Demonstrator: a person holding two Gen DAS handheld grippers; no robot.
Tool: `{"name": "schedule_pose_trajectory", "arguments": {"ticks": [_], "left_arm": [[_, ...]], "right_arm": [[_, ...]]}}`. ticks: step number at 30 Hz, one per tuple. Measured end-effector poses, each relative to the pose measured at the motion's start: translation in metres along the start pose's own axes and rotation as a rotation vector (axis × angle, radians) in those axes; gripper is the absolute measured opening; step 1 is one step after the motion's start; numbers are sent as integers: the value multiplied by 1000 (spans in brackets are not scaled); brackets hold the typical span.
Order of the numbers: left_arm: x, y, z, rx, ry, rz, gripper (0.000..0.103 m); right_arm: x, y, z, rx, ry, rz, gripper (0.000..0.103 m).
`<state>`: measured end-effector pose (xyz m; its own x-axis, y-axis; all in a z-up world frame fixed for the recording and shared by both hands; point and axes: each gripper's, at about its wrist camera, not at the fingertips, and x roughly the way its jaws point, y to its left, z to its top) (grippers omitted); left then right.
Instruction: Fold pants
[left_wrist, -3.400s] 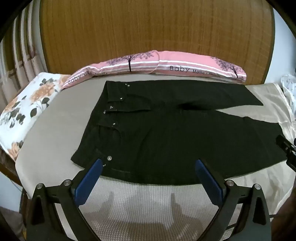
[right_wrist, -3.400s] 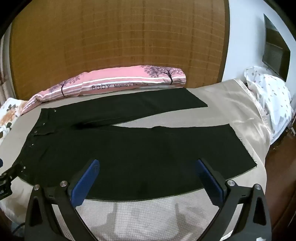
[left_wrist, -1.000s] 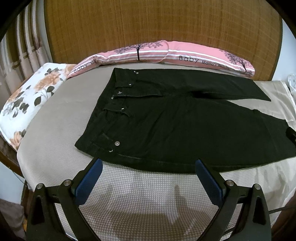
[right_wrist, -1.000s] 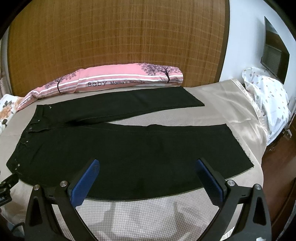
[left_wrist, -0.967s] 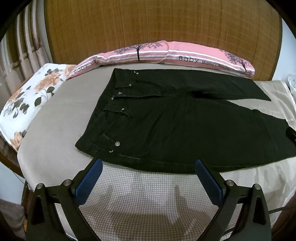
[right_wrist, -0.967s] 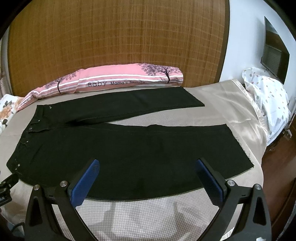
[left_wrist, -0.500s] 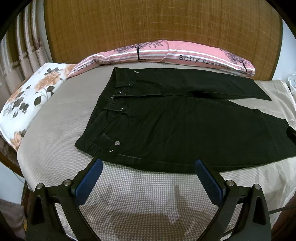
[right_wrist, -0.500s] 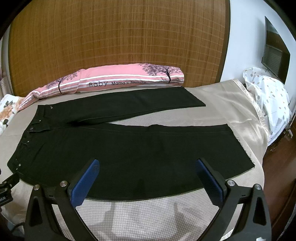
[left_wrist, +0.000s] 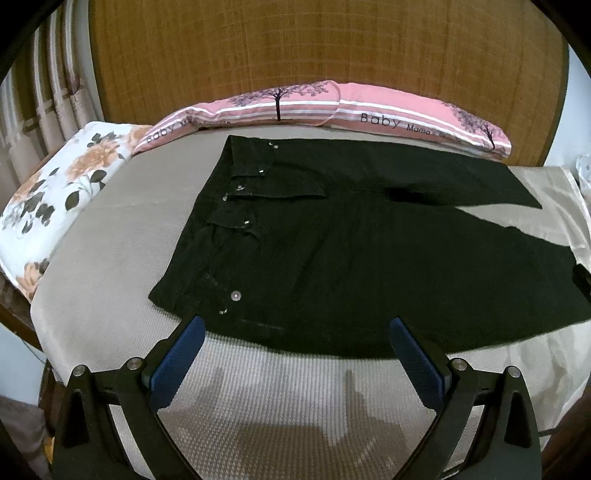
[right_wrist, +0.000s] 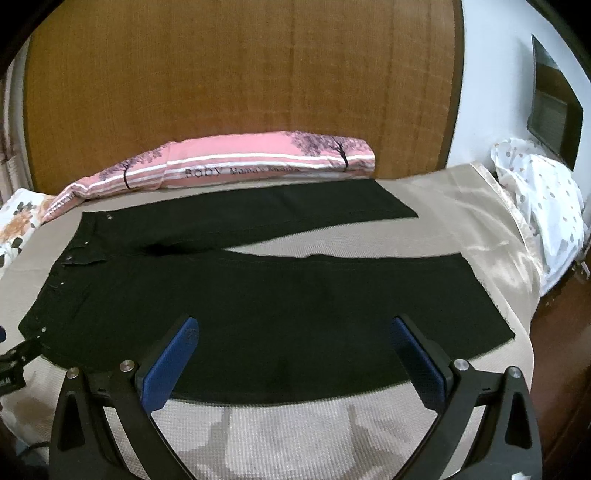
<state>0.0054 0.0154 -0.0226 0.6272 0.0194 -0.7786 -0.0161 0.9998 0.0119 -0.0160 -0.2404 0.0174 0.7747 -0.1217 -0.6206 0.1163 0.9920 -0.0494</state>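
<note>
Black pants (left_wrist: 369, 266) lie spread flat across the middle of the frame on the bed (left_wrist: 110, 280), waistband toward the left, both legs running off to the right and splayed apart in a narrow V. In the left wrist view, the left gripper (left_wrist: 295, 328) hangs at the bottom centre with its blue pads wide apart and nothing between them, just short of the near waist corner. In the right wrist view, the right gripper (right_wrist: 295, 328) is equally spread and empty, over the near edge of the closer leg. Nothing is folded yet, so this looks like the approach before the first grasp. The next move probably calls for pinching the near edge, left at the waist and right toward the hem in the frame's right side, then carrying that leg up over the far one by the pink pillow (right_wrist: 236, 166), edges matched.
</note>
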Motion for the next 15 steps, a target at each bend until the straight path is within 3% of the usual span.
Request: {"name": "schedule_pose_trajectory", "arguments": {"ticks": [3,8,15], "left_arm": [[3,7,11,-16,2,-15,99],[13,32,36,-75,14,-51,98],[49,86,94,-193,61,-134,72]], "right_arm": [[-3,2,1,7,-17,41,102],[6,4,5,8,24,31,102],[31,23,33,36,55,97,102]]}}
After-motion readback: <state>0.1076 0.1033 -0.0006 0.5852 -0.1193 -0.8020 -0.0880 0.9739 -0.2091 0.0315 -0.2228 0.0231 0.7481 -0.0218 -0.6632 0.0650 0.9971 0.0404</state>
